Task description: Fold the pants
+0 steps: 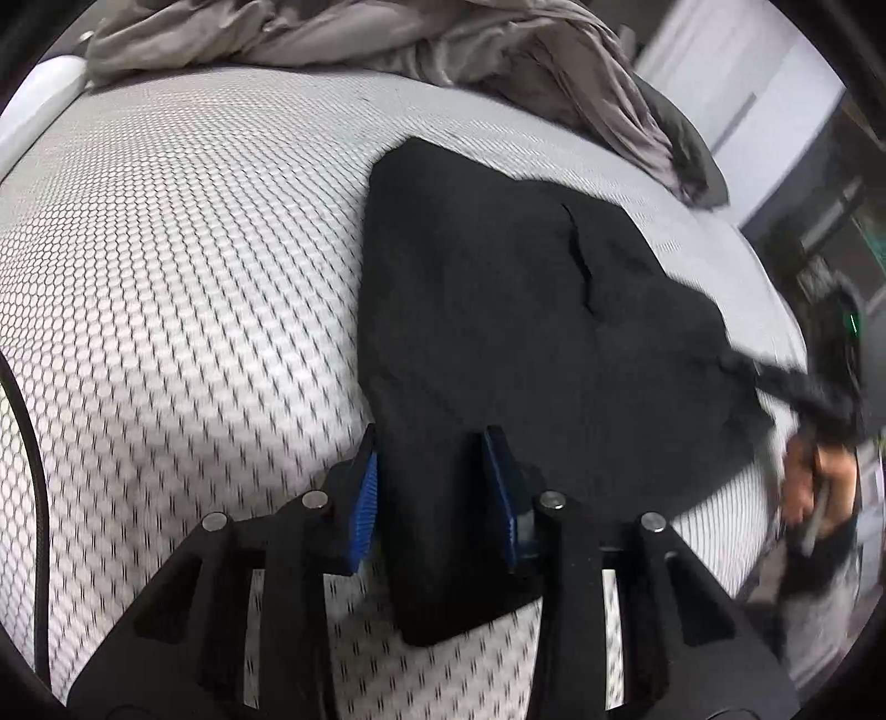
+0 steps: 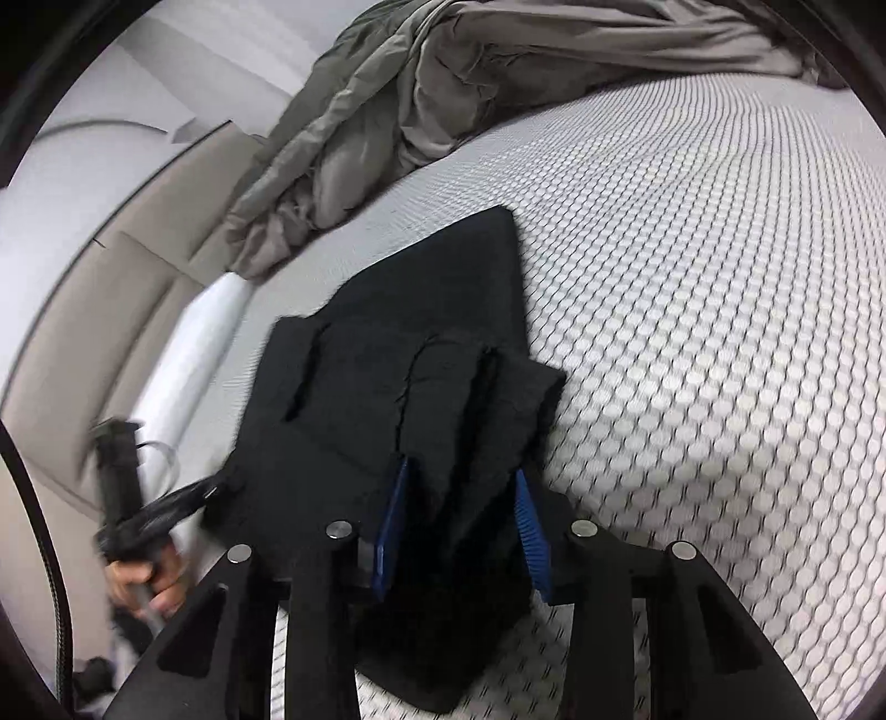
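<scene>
Black pants [image 1: 526,288] lie folded into a thick stack on a white honeycomb-patterned mattress [image 1: 194,277]. My left gripper [image 1: 432,482] has its blue pads closed on the stack's near corner, and fabric fills the gap between them. In the right wrist view the pants [image 2: 387,360] show seam lines, and my right gripper [image 2: 462,526] pinches a bunched fold at their near edge. Each gripper also shows blurred in the other's view, at the pants' side corner: the right gripper [image 1: 797,393] and the left gripper [image 2: 166,504], each held by a hand [image 2: 144,581].
A crumpled grey blanket [image 1: 443,44] is heaped along the far side of the mattress [image 2: 692,332]. The bed's edge drops off just beside the pants [image 2: 194,360], with beige floor beyond. A black cable [image 1: 27,443] curves at the left rim.
</scene>
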{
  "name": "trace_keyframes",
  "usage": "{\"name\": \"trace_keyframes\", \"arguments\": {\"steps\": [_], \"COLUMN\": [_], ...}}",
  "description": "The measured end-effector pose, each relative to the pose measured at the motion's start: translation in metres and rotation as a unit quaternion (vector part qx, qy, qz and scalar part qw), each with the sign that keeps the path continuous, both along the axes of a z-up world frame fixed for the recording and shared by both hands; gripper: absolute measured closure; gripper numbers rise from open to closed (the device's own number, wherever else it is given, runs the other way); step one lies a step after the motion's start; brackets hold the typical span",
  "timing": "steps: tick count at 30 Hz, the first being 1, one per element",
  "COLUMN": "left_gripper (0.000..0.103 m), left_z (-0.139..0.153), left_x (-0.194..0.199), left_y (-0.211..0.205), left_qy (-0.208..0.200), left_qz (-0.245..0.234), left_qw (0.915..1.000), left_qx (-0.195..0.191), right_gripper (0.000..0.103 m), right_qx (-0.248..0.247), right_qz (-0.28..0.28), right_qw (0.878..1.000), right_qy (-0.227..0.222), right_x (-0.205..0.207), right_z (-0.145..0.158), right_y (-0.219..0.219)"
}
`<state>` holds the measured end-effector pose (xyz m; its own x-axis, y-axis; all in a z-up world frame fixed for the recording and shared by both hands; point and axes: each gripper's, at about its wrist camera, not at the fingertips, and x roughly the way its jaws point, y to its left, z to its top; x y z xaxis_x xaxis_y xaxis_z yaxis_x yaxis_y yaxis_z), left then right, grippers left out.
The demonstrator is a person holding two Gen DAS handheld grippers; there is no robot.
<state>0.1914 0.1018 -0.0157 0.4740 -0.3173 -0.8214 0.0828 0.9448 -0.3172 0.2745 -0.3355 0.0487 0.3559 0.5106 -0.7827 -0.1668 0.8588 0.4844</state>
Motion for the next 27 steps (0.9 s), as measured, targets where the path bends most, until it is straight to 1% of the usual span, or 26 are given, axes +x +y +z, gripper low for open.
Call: {"name": "trace_keyframes", "arguments": {"steps": [3, 4, 5, 7, 8, 9, 10, 11, 12, 13, 14, 15, 16, 17, 18, 19, 20, 21, 22, 23, 24, 25, 26, 27], "left_gripper": [0.071, 0.071, 0.072, 0.072, 0.071, 0.071, 0.071, 0.071, 0.071, 0.071, 0.071, 0.071, 0.071, 0.071, 0.071, 0.071, 0.071, 0.071, 0.071, 0.071, 0.071, 0.071, 0.071, 0.071], "left_z": [0.008, 0.014, 0.021, 0.040, 0.046, 0.049, 0.049, 0.046, 0.042, 0.036, 0.028, 0.018, 0.010, 0.007, 0.007, 0.009, 0.011, 0.012, 0.012, 0.016, 0.021, 0.025, 0.029, 0.035], "left_x": [-0.012, -0.016, -0.020, -0.025, -0.026, -0.025, -0.023, -0.019, -0.016, -0.013, -0.010, -0.006, -0.005, -0.005, -0.007, -0.009, -0.013, -0.015, -0.015, -0.019, -0.020, -0.019, -0.015, -0.012], "left_y": [0.003, 0.007, 0.008, 0.001, -0.009, -0.019, -0.031, -0.050, -0.063, -0.075, -0.086, -0.095, -0.099, -0.097, -0.091, -0.085, -0.075, -0.069, -0.063, -0.059, -0.057, -0.057, -0.056, -0.057], "left_qy": [-0.018, -0.032, -0.050, -0.106, -0.129, -0.135, -0.137, -0.135, -0.130, -0.124, -0.115, -0.100, -0.093, -0.091, -0.090, -0.088, -0.085, -0.085, -0.087, -0.087, -0.090, -0.096, -0.104, -0.115], "left_qz": [-0.006, 0.002, 0.012, 0.034, 0.028, 0.013, -0.009, -0.044, -0.066, -0.085, -0.100, -0.113, -0.121, -0.130, -0.136, -0.137, -0.133, -0.127, -0.120, -0.118, -0.118, -0.116, -0.113, -0.109], "left_qw": [0.9998, 0.9995, 0.9984, 0.9910, 0.9873, 0.9869, 0.9870, 0.9864, 0.9852, 0.9837, 0.9824, 0.9811, 0.9797, 0.9787, 0.9790, 0.9800, 0.9816, 0.9825, 0.9834, 0.9839, 0.9831, 0.9824, 0.9819, 0.9820], "left_qx": [0.000, 0.009, 0.025, 0.074, 0.088, 0.087, 0.084, 0.083, 0.089, 0.097, 0.108, 0.121, 0.130, 0.130, 0.122, 0.115, 0.107, 0.107, 0.105, 0.102, 0.106, 0.111, 0.111, 0.103], "right_gripper": [0.065, 0.065, 0.065, 0.065, 0.065, 0.065, 0.065, 0.065, 0.065, 0.065, 0.065, 0.064, 0.065, 0.065, 0.065, 0.065, 0.069, 0.076, 0.078, 0.078, 0.078, 0.076, 0.073, 0.072], "right_qx": [-0.015, -0.024, -0.047, -0.065, -0.068, -0.070, -0.073, -0.073, -0.083, -0.092, -0.111, -0.129, -0.154, -0.174, -0.190, -0.208, -0.221, -0.215, -0.192, -0.178, -0.173, -0.171, -0.161, -0.148], "right_qz": [-0.001, -0.008, -0.019, -0.014, -0.002, 0.011, 0.036, 0.057, 0.086, 0.103, 0.131, 0.146, 0.160, 0.178, 0.185, 0.175, 0.164, 0.158, 0.151, 0.141, 0.138, 0.135, 0.126, 0.121], "right_qw": [1.000, 1.000, 0.998, 0.995, 0.993, 0.991, 0.990, 0.988, 0.986, 0.984, 0.980, 0.976, 0.971, 0.963, 0.958, 0.956, 0.955, 0.957, 0.964, 0.969, 0.970, 0.970, 0.972, 0.973], "right_qy": [-0.005, -0.018, -0.045, -0.077, -0.098, -0.109, -0.119, -0.122, -0.120, -0.116, -0.102, -0.094, -0.092, -0.101, -0.108, -0.110, -0.112, -0.112, -0.105, -0.096, -0.097, -0.106, -0.118, -0.128], "right_x": [0.004, 0.002, -0.004, -0.014, -0.020, -0.023, -0.027, -0.029, -0.030, -0.032, -0.030, -0.029, -0.029, -0.031, -0.033, -0.035, -0.036, -0.037, -0.038, -0.039, -0.041, -0.041, -0.041, -0.044], "right_z": [0.009, 0.017, 0.030, 0.045, 0.054, 0.058, 0.058, 0.056, 0.047, 0.039, 0.024, 0.012, 0.002, -0.004, -0.004, -0.002, 0.001, 0.003, 0.006, 0.009, 0.014, 0.020, 0.029, 0.034], "right_y": [0.000, -0.002, -0.002, 0.007, 0.019, 0.033, 0.055, 0.073, 0.096, 0.108, 0.127, 0.138, 0.145, 0.146, 0.139, 0.127, 0.115, 0.100, 0.083, 0.070, 0.065, 0.062, 0.063, 0.062]}}
